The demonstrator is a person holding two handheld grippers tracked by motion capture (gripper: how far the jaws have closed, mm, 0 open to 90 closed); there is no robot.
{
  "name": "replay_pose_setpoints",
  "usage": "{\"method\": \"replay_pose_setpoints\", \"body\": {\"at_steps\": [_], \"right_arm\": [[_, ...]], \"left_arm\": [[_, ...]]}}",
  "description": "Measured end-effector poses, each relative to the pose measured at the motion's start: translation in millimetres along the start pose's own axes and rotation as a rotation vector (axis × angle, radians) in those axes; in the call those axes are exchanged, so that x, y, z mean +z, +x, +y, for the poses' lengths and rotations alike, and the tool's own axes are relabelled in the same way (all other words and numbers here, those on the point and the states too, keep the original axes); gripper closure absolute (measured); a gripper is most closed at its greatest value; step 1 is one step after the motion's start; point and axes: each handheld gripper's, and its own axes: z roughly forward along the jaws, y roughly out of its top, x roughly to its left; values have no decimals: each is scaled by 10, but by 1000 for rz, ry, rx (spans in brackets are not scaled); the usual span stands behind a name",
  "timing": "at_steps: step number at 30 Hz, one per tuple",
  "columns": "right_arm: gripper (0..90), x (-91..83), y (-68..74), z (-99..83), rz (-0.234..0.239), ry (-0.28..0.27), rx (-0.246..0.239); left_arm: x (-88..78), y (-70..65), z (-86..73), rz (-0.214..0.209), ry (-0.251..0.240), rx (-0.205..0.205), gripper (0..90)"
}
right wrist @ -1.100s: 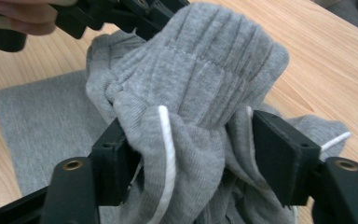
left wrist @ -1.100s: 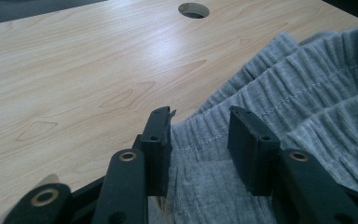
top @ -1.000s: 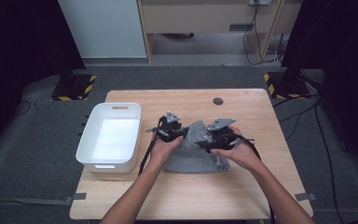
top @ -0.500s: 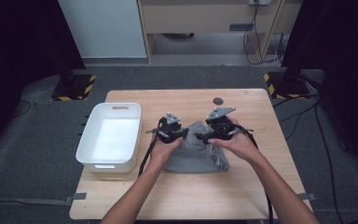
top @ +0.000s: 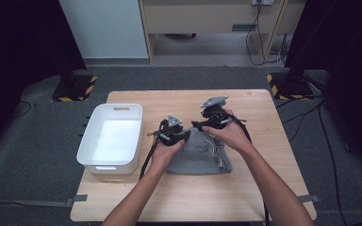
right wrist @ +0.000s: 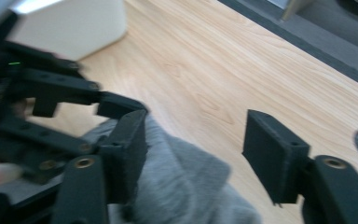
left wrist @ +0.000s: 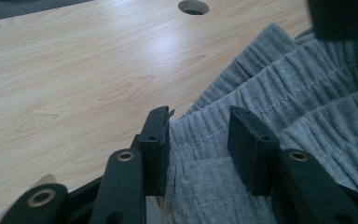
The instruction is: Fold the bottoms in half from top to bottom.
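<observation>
Grey garment [top: 200,155], elastic-waist shorts or trousers by the look, lies bunched mid-table [top: 264,188], roughly 3 o'clock of the white bin [top: 112,139]. Left gripper [top: 185,135] sits at the cloth's 10 o'clock edge; in the left gripper view the ribbed waistband [left wrist: 205,130] lies between its jaws, which stand apart, pads not visibly pressing. Right gripper [top: 199,125] hovers at the cloth's 12 o'clock edge, jaws just been closing but a clear gap remains; in the right gripper view a grey fold [right wrist: 177,186] lies against one pad only, not pinched. Step looks like gripping the waistband for folding or lifting. Tip: seat both pads fully over the waistband before pulling, lift evenly, keep the cloth off the bin rim.
</observation>
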Motion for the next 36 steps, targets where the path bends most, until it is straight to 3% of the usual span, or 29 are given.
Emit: {"method": "replay_pose_setpoints", "body": {"at_steps": [9,12,23,30,36], "right_arm": [[446,152,-143,27,-78,69,21],[448,190,-155,49,-95,67,27],[442,348,-223,81,-129,131,60],[446,317,-213,12,-109,135,56],[447,184,-164,-70,-84,115,56]], "left_arm": [[-20,-10,-42,-6,-5,0,582],[-20,-12,-46,-5,-6,-3,581],[-49,-2,-80,-9,-7,-3,580],[-98,-18,-108,-10,-8,8,577],[-169,-77,-99,-12,-3,46,570]]}}
